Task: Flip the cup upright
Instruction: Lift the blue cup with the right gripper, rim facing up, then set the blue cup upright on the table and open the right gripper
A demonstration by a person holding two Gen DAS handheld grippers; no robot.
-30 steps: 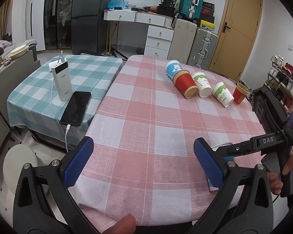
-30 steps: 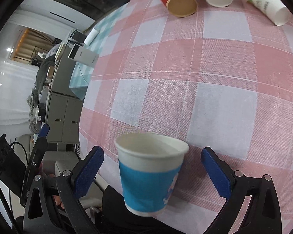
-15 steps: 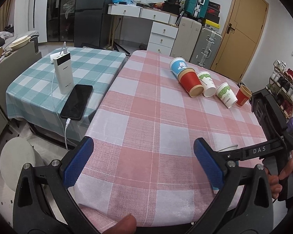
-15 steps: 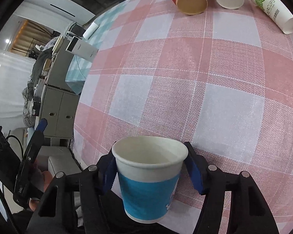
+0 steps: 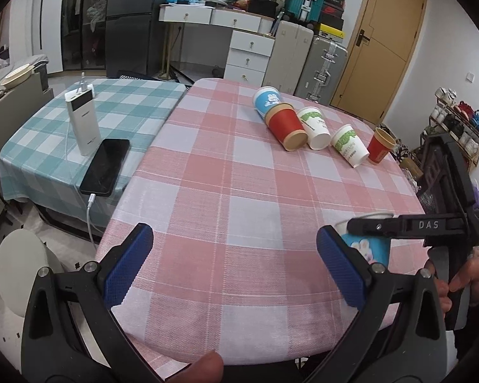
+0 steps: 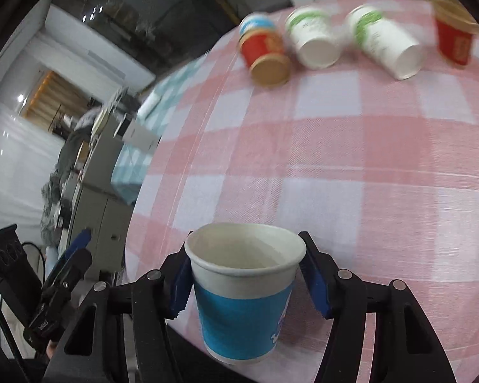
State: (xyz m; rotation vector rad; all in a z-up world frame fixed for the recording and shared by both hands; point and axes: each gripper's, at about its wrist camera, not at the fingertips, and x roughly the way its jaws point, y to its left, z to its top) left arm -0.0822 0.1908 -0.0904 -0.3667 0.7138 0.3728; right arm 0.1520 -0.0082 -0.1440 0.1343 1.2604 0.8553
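My right gripper (image 6: 244, 285) is shut on a blue and white paper cup (image 6: 244, 300), held upright with its mouth up near the table's front edge. The same blue cup (image 5: 368, 249) shows in the left wrist view under the right gripper's black body (image 5: 408, 225). My left gripper (image 5: 234, 268) is open and empty over the near part of the pink checked table (image 5: 239, 191). Several cups lie on their sides at the far right: a blue one (image 5: 266, 100), a red one (image 5: 285, 126), two white and green ones (image 5: 316, 124). A small red cup (image 5: 380, 145) stands upright.
A teal checked table (image 5: 48, 121) stands to the left with a white power bank (image 5: 83, 124) and a black phone (image 5: 105, 166) on a cable. Suitcases, a white drawer unit and a wooden door are behind the pink table.
My right gripper closed on the blue cup and has lifted it slightly, tilting the view up toward the far cups. My left gripper stayed open and drew back a little.
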